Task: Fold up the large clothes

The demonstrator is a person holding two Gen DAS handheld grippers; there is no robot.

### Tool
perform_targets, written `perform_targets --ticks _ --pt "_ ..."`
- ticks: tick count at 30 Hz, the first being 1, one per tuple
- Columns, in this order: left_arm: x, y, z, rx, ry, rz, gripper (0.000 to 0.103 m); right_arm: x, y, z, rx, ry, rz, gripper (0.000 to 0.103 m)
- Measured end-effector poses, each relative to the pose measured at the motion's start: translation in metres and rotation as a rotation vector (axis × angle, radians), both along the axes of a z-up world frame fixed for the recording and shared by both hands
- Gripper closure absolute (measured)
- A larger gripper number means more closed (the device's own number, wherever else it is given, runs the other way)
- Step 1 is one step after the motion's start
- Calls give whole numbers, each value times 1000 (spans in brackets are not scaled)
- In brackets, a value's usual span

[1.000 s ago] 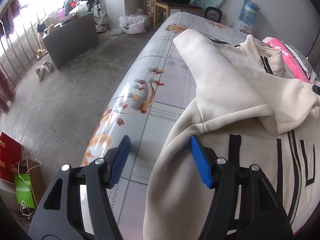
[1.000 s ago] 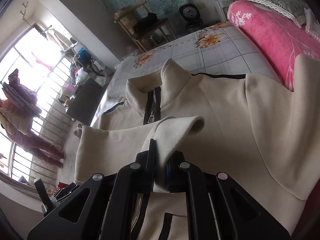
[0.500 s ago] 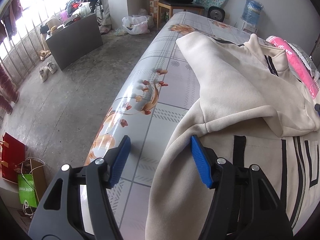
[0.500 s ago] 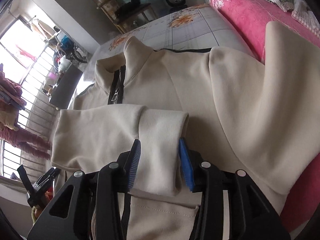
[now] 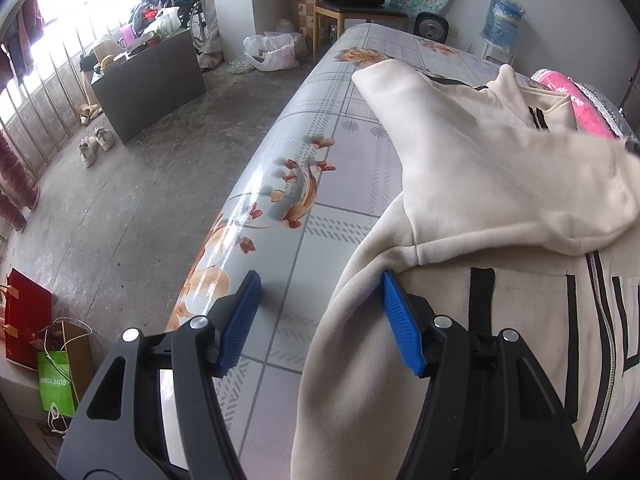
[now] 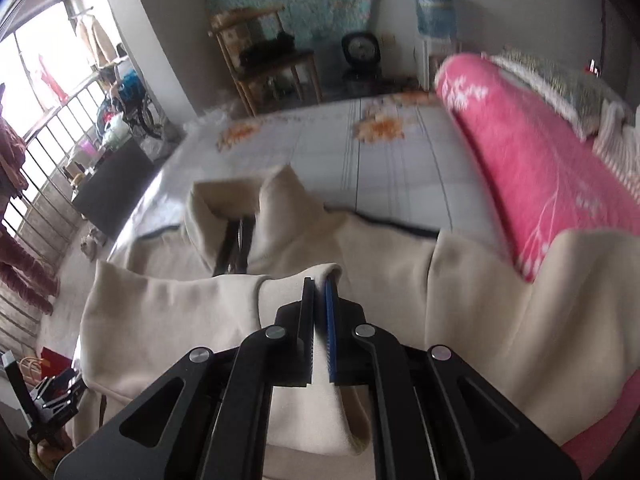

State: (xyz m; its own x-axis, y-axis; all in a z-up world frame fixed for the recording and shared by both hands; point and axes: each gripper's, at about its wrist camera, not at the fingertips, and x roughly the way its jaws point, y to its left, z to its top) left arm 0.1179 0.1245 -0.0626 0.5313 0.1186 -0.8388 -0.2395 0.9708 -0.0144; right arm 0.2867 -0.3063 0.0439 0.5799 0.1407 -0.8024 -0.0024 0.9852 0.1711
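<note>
A cream zip jacket (image 5: 516, 320) with black trim lies face up on the bed (image 5: 340, 152). Its left sleeve (image 5: 480, 176) is folded across the chest. My left gripper (image 5: 320, 316) is open and straddles the jacket's side edge, one blue pad over the sheet and the other against the fabric below the armpit. In the right wrist view the sleeve's cuff (image 6: 288, 300) curls up around my right gripper (image 6: 319, 284), whose jaws are shut on it, just below the collar and zip (image 6: 240, 240). The cuff end hangs a little above the jacket body.
A rolled pink blanket (image 6: 540, 168) lies along the bed's far side, touching the jacket's other sleeve (image 6: 560, 300). Beyond the near bed edge the floor holds a dark cabinet (image 5: 148, 80), shoes, bags and a wooden chair (image 5: 352, 4).
The right gripper let go of the cuff, opened around it, then shut on it again and rose; the sleeve end now lifts. The left gripper has not moved.
</note>
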Motion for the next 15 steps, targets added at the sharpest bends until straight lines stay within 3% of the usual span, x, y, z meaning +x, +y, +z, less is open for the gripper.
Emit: perform_targets --ticks 2,6,9,13,15 --pt "0 -1 0 0 1 0 44 2 -5 -1 -38 -3 -27 98" --pt "0 -1 0 0 -3 0 43 6 -22 -57 -84 142 -88 98" --pt "1 -1 0 1 -2 -4 43 0 -30 -80 -79 178 -127 98" --pt "-1 1 2 -12 -8 -17 43 -2 -26 -68 -100 148 -127 97" --pt "-4 7 8 -62 -28 -26 43 -5 -23 -53 -129 120 -132 96"
